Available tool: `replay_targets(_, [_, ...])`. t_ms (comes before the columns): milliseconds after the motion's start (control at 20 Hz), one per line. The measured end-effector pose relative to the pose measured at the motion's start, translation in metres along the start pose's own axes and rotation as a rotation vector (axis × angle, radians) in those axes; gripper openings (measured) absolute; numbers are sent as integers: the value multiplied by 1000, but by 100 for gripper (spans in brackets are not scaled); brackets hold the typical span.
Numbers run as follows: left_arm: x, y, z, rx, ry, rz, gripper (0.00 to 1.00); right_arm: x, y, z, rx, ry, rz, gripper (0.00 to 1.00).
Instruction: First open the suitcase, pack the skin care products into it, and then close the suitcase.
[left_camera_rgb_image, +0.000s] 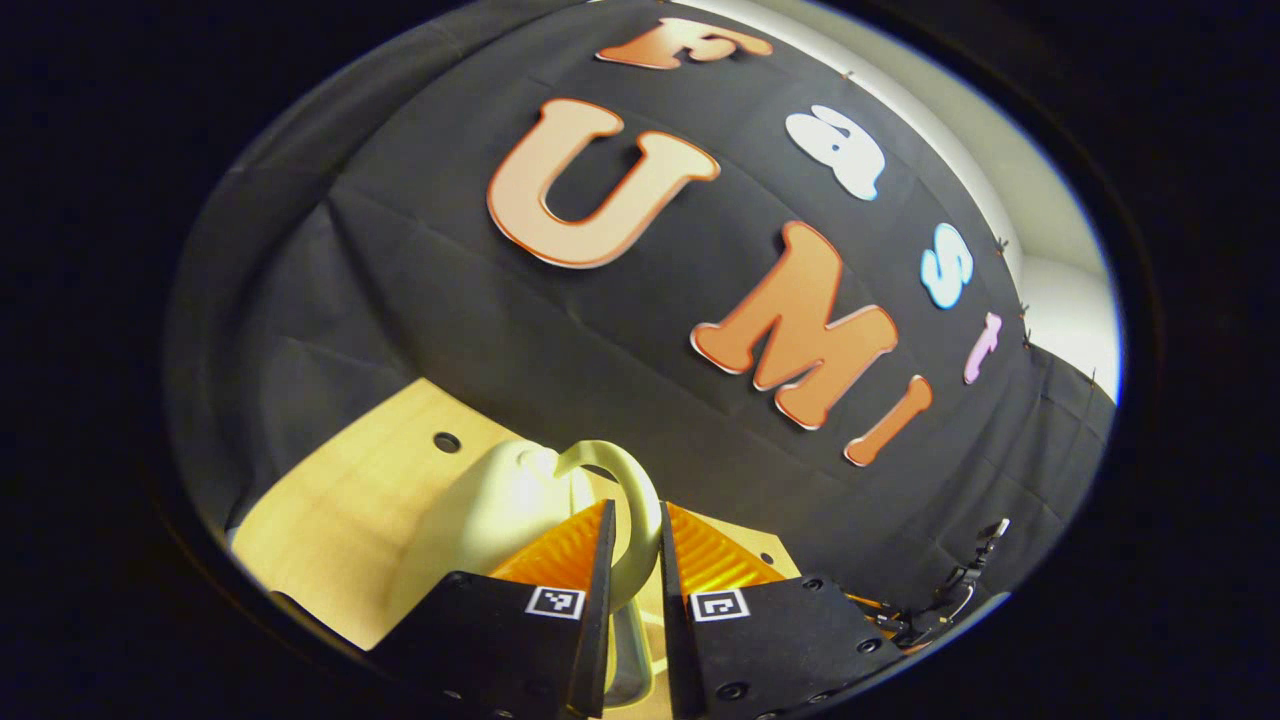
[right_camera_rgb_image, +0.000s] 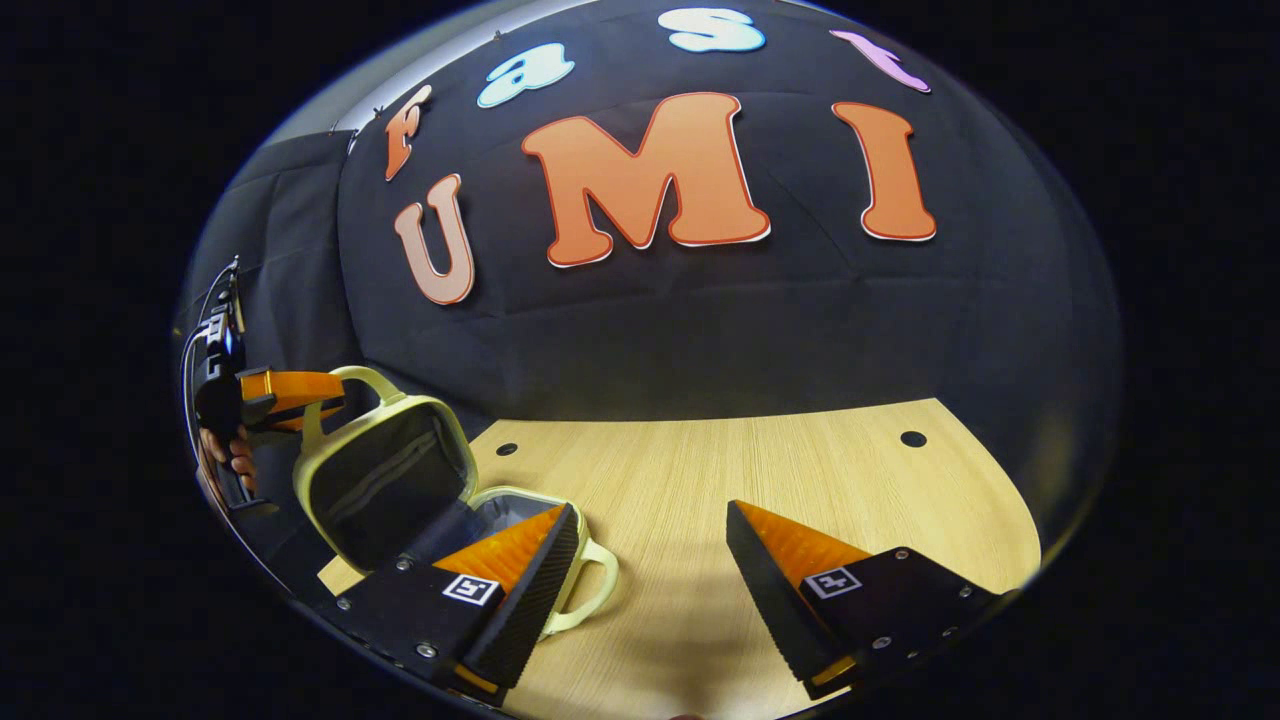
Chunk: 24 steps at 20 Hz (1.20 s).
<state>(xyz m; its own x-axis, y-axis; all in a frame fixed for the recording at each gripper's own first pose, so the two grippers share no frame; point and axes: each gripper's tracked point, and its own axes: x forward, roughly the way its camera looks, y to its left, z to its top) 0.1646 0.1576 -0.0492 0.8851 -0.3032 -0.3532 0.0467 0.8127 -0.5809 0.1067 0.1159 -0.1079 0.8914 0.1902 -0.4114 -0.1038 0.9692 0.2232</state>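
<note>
A small cream suitcase (right_camera_rgb_image: 385, 480) stands open at the table's left, its lid raised almost upright and the dark lining showing. Its base (right_camera_rgb_image: 505, 505) lies flat, with a second handle (right_camera_rgb_image: 592, 585) sticking out toward me. My left gripper (left_camera_rgb_image: 635, 545) is shut on the lid's top handle (left_camera_rgb_image: 625, 480), which passes between both fingers. The right gripper view shows that same left gripper (right_camera_rgb_image: 290, 390) at the lid's top, held by a hand (right_camera_rgb_image: 225, 455). My right gripper (right_camera_rgb_image: 650, 530) is open over the bare tabletop just right of the base, its left finger (right_camera_rgb_image: 520, 560) overlapping the base's rim.
The light wooden table (right_camera_rgb_image: 780, 470) stretches right of the suitcase, with small round holes (right_camera_rgb_image: 912, 438) in its top. The booth's black cloth wall (right_camera_rgb_image: 700, 330) rises right behind the table's far edge.
</note>
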Motion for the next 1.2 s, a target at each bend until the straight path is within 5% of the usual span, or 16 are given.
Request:
replay_targets(350, [53,-73,-112,54,174,-59,24,-6,-44,-6,-11,3,21,95])
replay_targets(600, [67,-86,-169,45,239,-26,24,-7,-83,-14,-27,11,16,95])
replay_targets(650, [87,-82,-176,43,247,2,0,-7,-89,-15,-29,13,16,95])
replay_targets(800, [93,-69,-207,19,289,77,5,-4,-103,-19,-42,21,23,95])
replay_targets(1050, [101,-71,-240,130,316,133,4,-7,-122,-22,-87,13,33,95])
replay_targets(1100, [103,-74,-245,160,319,141,19,-8,-123,-22,-94,8,35,95])
replay_targets(1200, [99,-87,-251,218,321,144,26,-10,-124,-20,-107,-3,43,95])
